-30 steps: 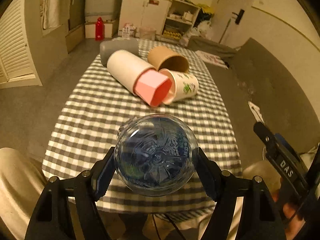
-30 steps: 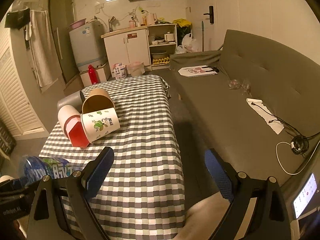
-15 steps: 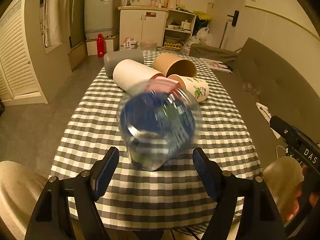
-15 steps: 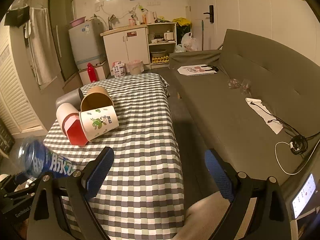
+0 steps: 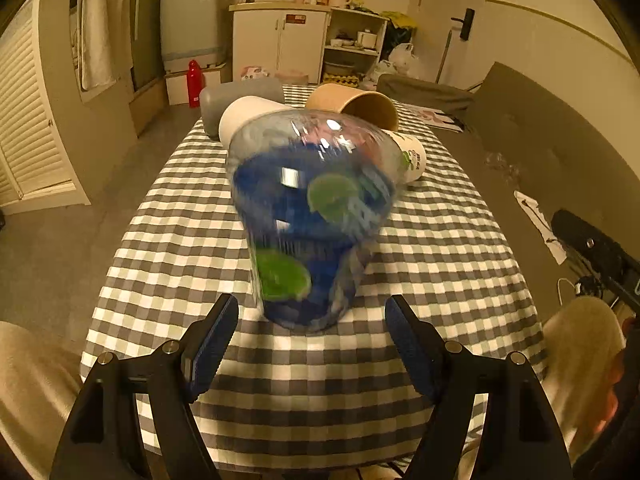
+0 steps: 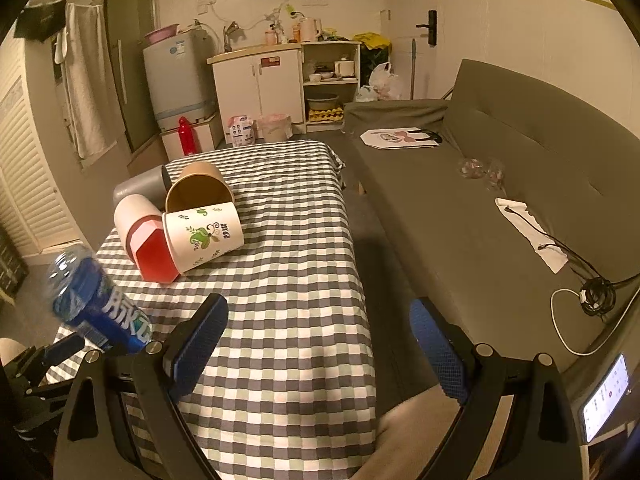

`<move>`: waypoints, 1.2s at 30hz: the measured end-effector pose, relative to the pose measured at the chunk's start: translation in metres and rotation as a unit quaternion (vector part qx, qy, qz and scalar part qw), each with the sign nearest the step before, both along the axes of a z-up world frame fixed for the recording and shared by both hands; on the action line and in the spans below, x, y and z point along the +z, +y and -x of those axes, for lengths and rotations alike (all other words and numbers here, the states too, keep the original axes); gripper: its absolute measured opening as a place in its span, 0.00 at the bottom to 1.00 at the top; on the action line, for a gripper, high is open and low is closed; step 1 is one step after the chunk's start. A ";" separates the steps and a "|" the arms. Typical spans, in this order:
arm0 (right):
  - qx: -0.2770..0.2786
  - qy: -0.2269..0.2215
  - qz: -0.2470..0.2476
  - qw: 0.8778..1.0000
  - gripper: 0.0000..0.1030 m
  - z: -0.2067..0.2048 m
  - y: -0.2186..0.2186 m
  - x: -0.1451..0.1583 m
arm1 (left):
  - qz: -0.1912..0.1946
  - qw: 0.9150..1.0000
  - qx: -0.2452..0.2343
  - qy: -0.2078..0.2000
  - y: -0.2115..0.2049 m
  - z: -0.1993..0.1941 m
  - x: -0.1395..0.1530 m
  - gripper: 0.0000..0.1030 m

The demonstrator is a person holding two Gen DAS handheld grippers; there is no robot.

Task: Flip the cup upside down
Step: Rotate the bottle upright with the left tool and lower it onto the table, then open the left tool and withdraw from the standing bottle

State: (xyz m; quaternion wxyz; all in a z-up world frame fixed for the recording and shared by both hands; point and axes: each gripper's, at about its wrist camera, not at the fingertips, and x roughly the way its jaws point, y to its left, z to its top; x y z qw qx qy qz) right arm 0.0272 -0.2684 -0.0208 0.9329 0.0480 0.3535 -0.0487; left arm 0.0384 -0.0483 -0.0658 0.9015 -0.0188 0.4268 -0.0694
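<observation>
A clear plastic bottle-cup with a blue label [image 5: 312,216] tilts base-up on the checked table near its front edge, blurred by motion; it also shows in the right wrist view [image 6: 94,300]. My left gripper [image 5: 312,340] is open just behind it, jaws apart and not touching it. My right gripper [image 6: 316,344] is open and empty over the table's front right part.
Several cups lie on their sides at the table's [image 6: 288,280] far left: grey [image 6: 138,188], white [image 6: 132,216], red [image 6: 154,254], brown paper [image 6: 198,188] and a printed white one [image 6: 204,234]. A grey sofa [image 6: 500,220] runs along the right.
My left gripper let go of the bottle-cup and drew back. The bottle-cup swung from lying base-toward-camera to standing tilted with its base up on the table. The right gripper stayed still.
</observation>
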 end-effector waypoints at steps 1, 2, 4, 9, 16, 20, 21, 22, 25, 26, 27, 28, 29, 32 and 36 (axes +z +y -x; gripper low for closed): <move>0.003 -0.002 0.000 1.000 0.90 0.000 0.001 0.001 | -0.002 1.000 -0.002 -0.002 0.000 0.002 0.001 0.76; 0.007 -0.006 -0.001 1.000 0.90 0.001 0.003 0.002 | -0.004 1.000 -0.005 -0.005 -0.001 0.005 0.002 0.76; 0.017 -0.014 0.001 1.000 0.90 0.003 0.008 0.005 | -0.008 1.000 -0.007 -0.013 0.000 0.010 0.006 0.76; 0.043 -0.037 0.010 0.998 0.90 0.013 0.023 0.015 | -0.006 0.999 0.001 -0.046 0.008 0.025 0.027 0.76; 0.072 -0.047 0.015 0.996 0.90 0.033 0.043 0.024 | -0.018 0.995 0.019 -0.096 0.025 0.046 0.054 0.76; 0.093 -0.040 0.018 0.995 0.90 0.045 0.055 0.023 | -0.022 0.993 0.024 -0.111 0.035 0.063 0.061 0.76; 0.096 -0.040 0.021 0.994 0.90 0.047 0.058 0.023 | -0.019 0.993 0.027 -0.112 0.038 0.067 0.062 0.76; 0.101 -0.039 0.024 0.994 0.90 0.048 0.061 0.022 | -0.017 0.993 0.032 -0.113 0.040 0.070 0.061 0.76; 0.107 -0.041 0.031 0.993 0.90 0.050 0.066 0.022 | -0.016 0.992 0.045 -0.116 0.045 0.074 0.061 0.76; 0.108 -0.041 0.032 0.993 0.90 0.052 0.068 0.022 | -0.019 0.992 0.049 -0.117 0.046 0.075 0.061 0.76; 0.110 -0.040 0.034 0.993 0.91 0.051 0.069 0.021 | -0.020 0.991 0.053 -0.118 0.046 0.075 0.061 0.78; 0.112 -0.040 0.035 0.992 0.94 0.052 0.071 0.020 | -0.020 0.991 0.056 -0.117 0.047 0.075 0.060 0.87; 0.113 -0.041 0.037 0.992 0.97 0.052 0.072 0.019 | -0.021 0.991 0.061 -0.120 0.048 0.075 0.060 0.89; 0.119 -0.043 0.041 0.991 1.00 0.054 0.073 0.019 | -0.016 0.990 0.067 -0.124 0.051 0.077 0.060 0.90; 0.121 -0.037 0.047 0.991 1.00 0.053 0.074 0.016 | -0.017 0.990 0.071 -0.117 0.053 0.075 0.058 0.91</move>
